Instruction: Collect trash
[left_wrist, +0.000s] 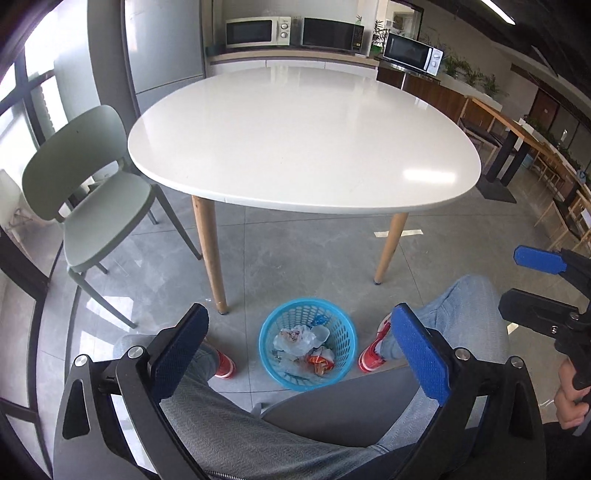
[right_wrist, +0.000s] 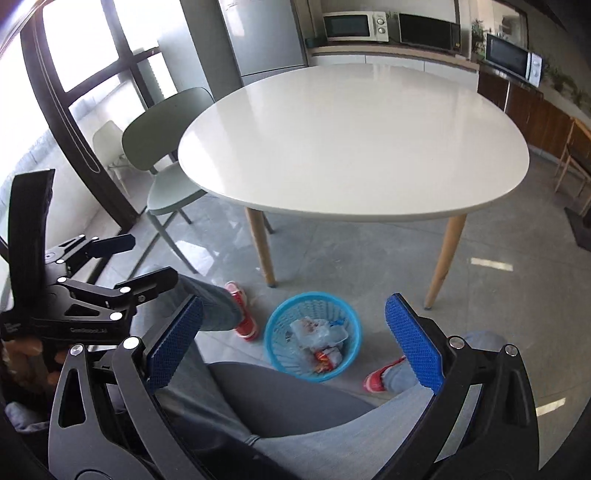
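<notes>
Both my left gripper (left_wrist: 299, 345) and right gripper (right_wrist: 303, 332) hang with jaws spread, empty, since the trash (left_wrist: 303, 347) lies below them in the blue basket (left_wrist: 266, 354).

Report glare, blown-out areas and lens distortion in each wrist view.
Left wrist view: bright glare patch on the white table, window at left washed out, edges bowed by fisheye. Right wrist view: window blown out, sheen across the tabletop, floor reflections, blue basket sharp.

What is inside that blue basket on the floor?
The blue basket holds crumpled clear plastic and a red-and-orange wrapper. Whatever lies beneath that pile, at the bottom, is covered.
</notes>
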